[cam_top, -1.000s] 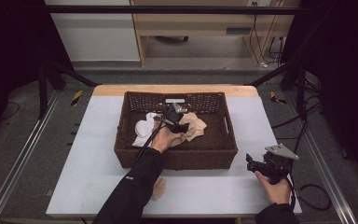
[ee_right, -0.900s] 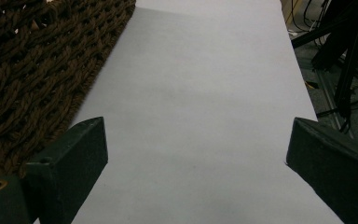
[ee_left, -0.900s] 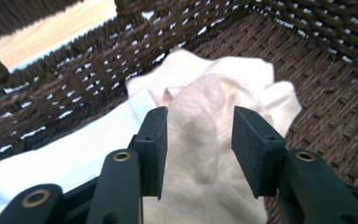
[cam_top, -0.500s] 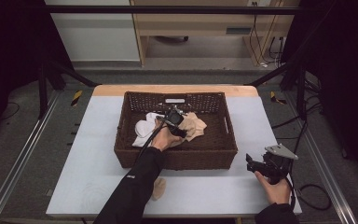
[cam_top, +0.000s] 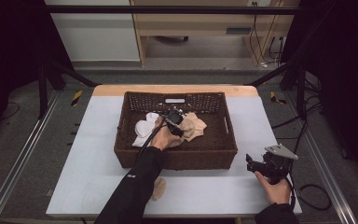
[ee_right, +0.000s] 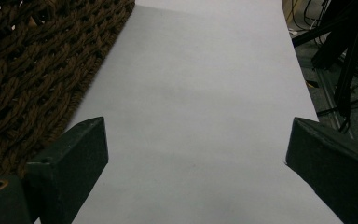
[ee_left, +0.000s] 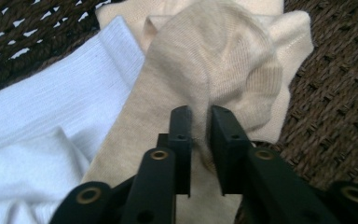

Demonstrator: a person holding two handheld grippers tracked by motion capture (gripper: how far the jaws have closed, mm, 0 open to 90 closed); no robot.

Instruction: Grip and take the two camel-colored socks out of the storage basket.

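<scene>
Fabric sits pinched between the fingers (ee_left: 223, 154) of the left gripper (ee_left: 200, 116): a fold of the beige sock (ee_left: 214, 74) is drawn up into the narrow gap, the jaws having just been closing onto it, and the pads look to be pressing on the knit. Seen along that gripper, the sock stretches straight away from the fingers, its long axis roughly in line with them, the rounded end farthest off and the flatter stretch running back beneath the jaws. It lies on the bottom of the wicker basket (cam_top: 126, 154), partly over a white sock (ee_left: 51, 121) that touches it on one side. From above, the left gripper (cam_top: 173, 117) reaches into the middle of the basket, with the beige sock (cam_top: 193, 126) spreading toward the person's right and the white sock (cam_top: 144, 128) toward the left. The coming move is probably a lift out of the basket, and since the grip is near one end, the rest of the sock should hang down. The right gripper (cam_top: 261, 165) rests well apart on the worktop (cam_top: 88, 140), just outside the basket's near right corner, its fingers (ee_right: 74, 149) spread wide with nothing between them. Another small beige piece (cam_top: 158, 189) lies on the worktop beside the left sleeve.
</scene>
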